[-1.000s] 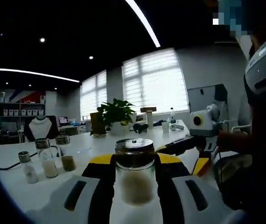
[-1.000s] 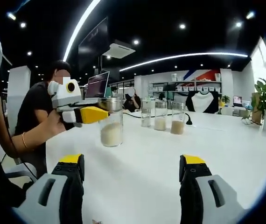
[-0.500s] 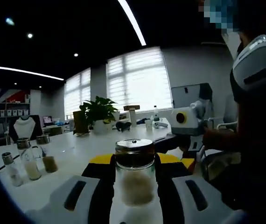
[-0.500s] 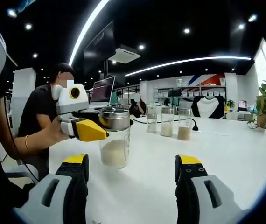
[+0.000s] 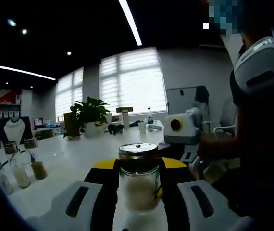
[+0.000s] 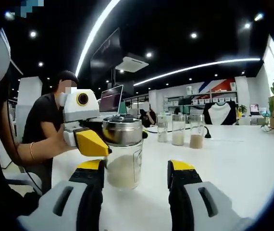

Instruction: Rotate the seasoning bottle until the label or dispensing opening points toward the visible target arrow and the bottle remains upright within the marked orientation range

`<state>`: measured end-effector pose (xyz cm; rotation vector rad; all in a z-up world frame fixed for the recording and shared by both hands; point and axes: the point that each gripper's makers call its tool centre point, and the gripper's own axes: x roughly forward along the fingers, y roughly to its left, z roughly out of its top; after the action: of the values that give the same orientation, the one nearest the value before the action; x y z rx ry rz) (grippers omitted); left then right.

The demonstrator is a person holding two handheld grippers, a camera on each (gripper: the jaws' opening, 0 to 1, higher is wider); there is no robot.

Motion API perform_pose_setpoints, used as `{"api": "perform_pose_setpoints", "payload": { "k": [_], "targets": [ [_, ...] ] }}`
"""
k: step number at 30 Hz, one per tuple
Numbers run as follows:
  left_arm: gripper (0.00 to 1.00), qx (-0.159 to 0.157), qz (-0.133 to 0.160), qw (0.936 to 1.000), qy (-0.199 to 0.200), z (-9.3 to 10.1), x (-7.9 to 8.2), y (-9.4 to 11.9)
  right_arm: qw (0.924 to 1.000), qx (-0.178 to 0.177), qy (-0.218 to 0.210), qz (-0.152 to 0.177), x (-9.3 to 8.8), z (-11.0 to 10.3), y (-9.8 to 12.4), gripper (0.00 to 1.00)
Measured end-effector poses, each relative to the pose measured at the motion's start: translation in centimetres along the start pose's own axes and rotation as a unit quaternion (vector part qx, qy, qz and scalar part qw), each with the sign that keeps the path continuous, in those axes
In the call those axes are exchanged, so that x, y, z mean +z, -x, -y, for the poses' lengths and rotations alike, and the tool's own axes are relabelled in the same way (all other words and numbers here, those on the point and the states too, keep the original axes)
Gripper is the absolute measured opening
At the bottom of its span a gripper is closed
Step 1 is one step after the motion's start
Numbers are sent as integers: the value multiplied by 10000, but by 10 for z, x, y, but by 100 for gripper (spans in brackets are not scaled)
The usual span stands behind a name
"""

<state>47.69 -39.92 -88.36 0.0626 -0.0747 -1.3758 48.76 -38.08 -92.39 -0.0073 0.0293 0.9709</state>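
Glass, clear and smooth-walled, is making up the body of the seasoning bottle (image 5: 138, 179), which is standing upright on the white tabletop (image 6: 242, 159) with pale granules filling its lower half and a metal lid (image 6: 122, 131) on top. In the left gripper view the left hand-held gripper (image 5: 138, 169) is clenching the bottle just below the lid, its yellow-tipped jaws pressing on both sides. In the right gripper view the right hand-held gripper (image 6: 134, 168) is sitting released, its jaws spread, with the bottle just ahead of and between its tips, closer to its left jaw. A small label (image 6: 137, 159) is showing on the bottle's wall facing that gripper. No target arrow is readable.

The bottle is looking rigid, slippery and breakable, moderately weighted low down. Taking hold on the glass shoulder under the lid, squarely across the widest part, seems safest for turning without tipping.

Three more jars (image 6: 178, 131) are standing well beyond.
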Motion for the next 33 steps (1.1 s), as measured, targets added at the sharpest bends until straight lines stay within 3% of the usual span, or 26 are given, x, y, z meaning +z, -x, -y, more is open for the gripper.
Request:
{"api": "perform_pose_setpoints", "payload": {
  "k": [9, 19, 25, 30, 33],
  "targets": [
    [35, -435, 171, 9988, 133, 6, 6, 2, 9995, 282, 51, 154, 6, -12, -1, 43],
    [35, -516, 138, 9986, -47, 12, 10, -1, 9982, 515, 98, 282, 8, -24, -4, 31],
    [35, -573, 157, 9982, 15, 11, 11, 0, 9973, 373, 581, 240, 9, -21, -4, 30],
    [35, -565, 86, 9984, 23, 11, 8, 2, 9979, 314, 528, 205, 6, -22, -6, 30],
    [35, -422, -64, 9991, -26, 9, 3, 1, 9976, 86, 683, 66, 1, -18, -8, 30]
  ]
}}
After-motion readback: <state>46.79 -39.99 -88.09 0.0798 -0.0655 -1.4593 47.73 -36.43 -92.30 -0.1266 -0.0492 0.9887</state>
